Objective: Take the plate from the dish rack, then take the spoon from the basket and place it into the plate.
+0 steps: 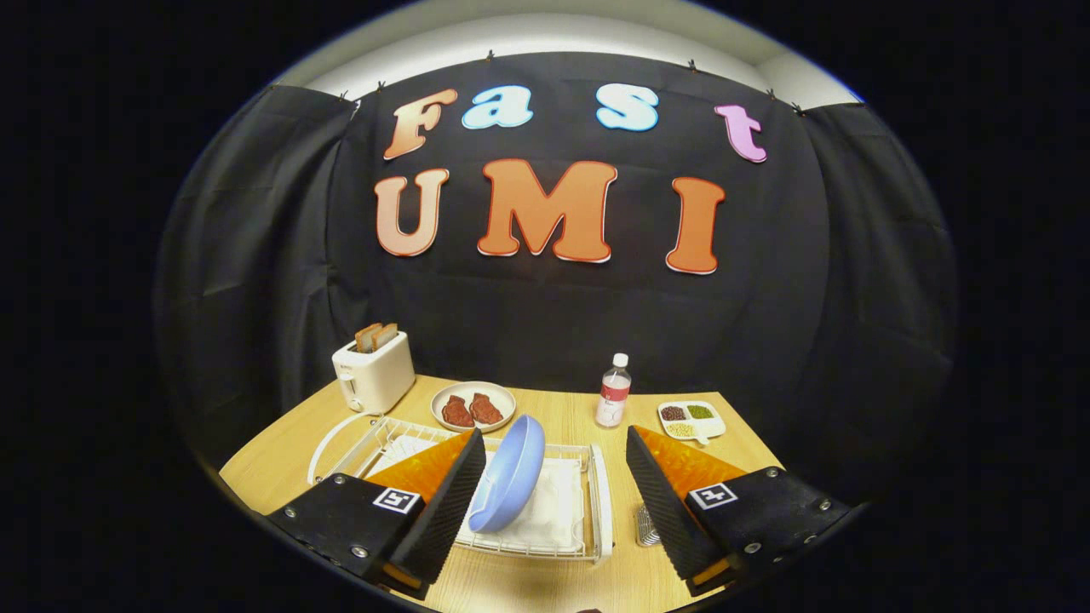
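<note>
The gripper (553,494) hangs over the near edge of the wooden worktop (272,464) with its fingers spread wide apart and nothing between their pads. The blue plate (511,477) stands on edge in the white wire dish rack (600,494), leaning a little, its rim just beside the inner face of the left finger and well short of the right one; whether it touches the left pad cannot be told. A white cloth or mat (553,507) lies under it in the rack. The plate looks like smooth, rigid plastic or glazed ware, so it is probably fairly light but slick, and it would chip or clatter if it slipped. Its upturned rim is the best place to take hold: one finger on the hollow face and one on the back, near the upper edge, so that it can be lifted straight up out of the wires without scraping. Squeezing across the full width would likely make it pivot. To the right of the rack, just by the right finger, stands a small metal wire thing (647,528) that may be the basket; no spoon can be made out there. Beyond the rack are a toaster (375,370), a dish of meat (473,407), a bottle (613,392) and a divided tray (691,419).
</note>
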{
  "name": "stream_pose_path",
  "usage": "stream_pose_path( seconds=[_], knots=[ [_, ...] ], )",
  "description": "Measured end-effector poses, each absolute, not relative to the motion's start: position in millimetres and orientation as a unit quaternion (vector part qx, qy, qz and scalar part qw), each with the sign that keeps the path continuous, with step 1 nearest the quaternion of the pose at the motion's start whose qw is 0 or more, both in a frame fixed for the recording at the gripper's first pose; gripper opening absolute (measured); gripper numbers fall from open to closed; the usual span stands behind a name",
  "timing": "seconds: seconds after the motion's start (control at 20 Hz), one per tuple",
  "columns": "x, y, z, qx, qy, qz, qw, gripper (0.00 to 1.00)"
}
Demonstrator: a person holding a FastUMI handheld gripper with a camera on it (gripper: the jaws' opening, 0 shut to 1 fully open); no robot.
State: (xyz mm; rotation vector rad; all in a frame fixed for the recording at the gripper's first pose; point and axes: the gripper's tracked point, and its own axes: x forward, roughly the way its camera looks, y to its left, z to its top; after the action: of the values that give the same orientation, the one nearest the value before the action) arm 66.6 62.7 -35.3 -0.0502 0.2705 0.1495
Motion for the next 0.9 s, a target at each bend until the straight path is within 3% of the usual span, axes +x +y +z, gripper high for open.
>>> stream_pose_path(
  seconds=[0.4, 0.9],
  knots=[
    [114.7, 79.0, -95.7, -0.016, 0.272, 0.082, 0.959, 0.99],
    [131.0, 85.6, -156.0, -0.037, 0.362, 0.057, 0.930, 1.00]
  ],
)
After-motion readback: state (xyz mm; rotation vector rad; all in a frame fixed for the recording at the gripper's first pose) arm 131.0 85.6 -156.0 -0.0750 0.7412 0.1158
